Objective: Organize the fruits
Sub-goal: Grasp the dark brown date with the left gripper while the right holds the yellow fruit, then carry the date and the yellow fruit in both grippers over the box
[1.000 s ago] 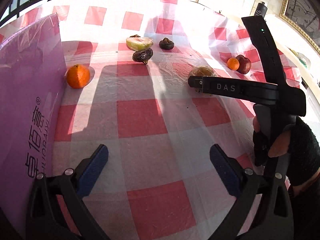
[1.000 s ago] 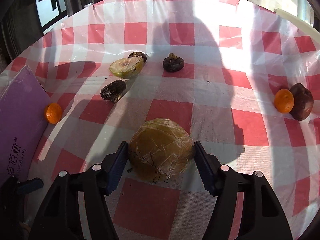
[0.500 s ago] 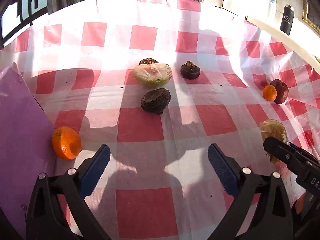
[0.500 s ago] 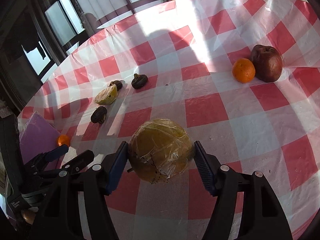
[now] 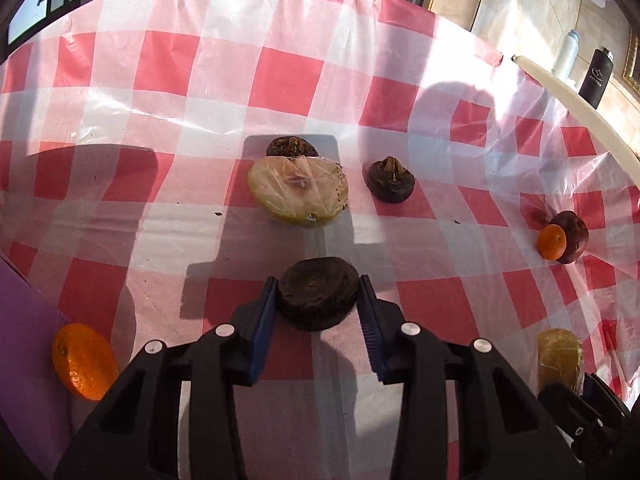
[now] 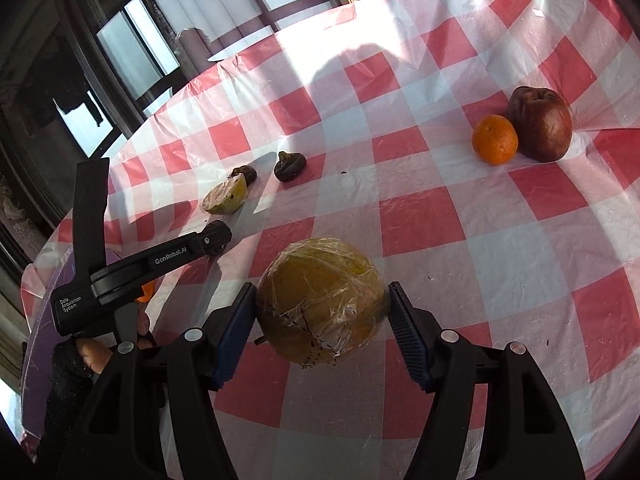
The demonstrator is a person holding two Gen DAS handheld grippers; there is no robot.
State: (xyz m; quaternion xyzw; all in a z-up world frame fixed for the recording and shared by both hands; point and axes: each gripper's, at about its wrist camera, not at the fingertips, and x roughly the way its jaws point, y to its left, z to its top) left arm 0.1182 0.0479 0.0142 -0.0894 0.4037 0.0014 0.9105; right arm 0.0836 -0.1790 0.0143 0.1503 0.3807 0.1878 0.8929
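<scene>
My left gripper (image 5: 318,304) is shut on a dark shrivelled fruit (image 5: 318,298) low over the checked tablecloth; the gripper also shows in the right wrist view (image 6: 216,238). My right gripper (image 6: 322,312) is shut on a plastic-wrapped yellow half fruit (image 6: 320,300), held above the cloth; it also shows in the left wrist view (image 5: 558,354). A wrapped cut pale fruit (image 5: 298,190) lies ahead of the left gripper, with two dark fruits behind (image 5: 292,147) and beside it (image 5: 390,180). An orange (image 6: 495,139) touches a dark red apple (image 6: 540,124) at the far right.
A purple board (image 5: 24,340) stands at the left with an orange (image 5: 84,360) against it. A white table rim (image 5: 576,100) and two bottles (image 5: 596,76) are at the back right. Windows (image 6: 136,52) lie beyond the table's far edge.
My left gripper moved forward and closed on the dark shrivelled fruit. My right gripper kept its hold on the wrapped fruit, lifted it and turned right.
</scene>
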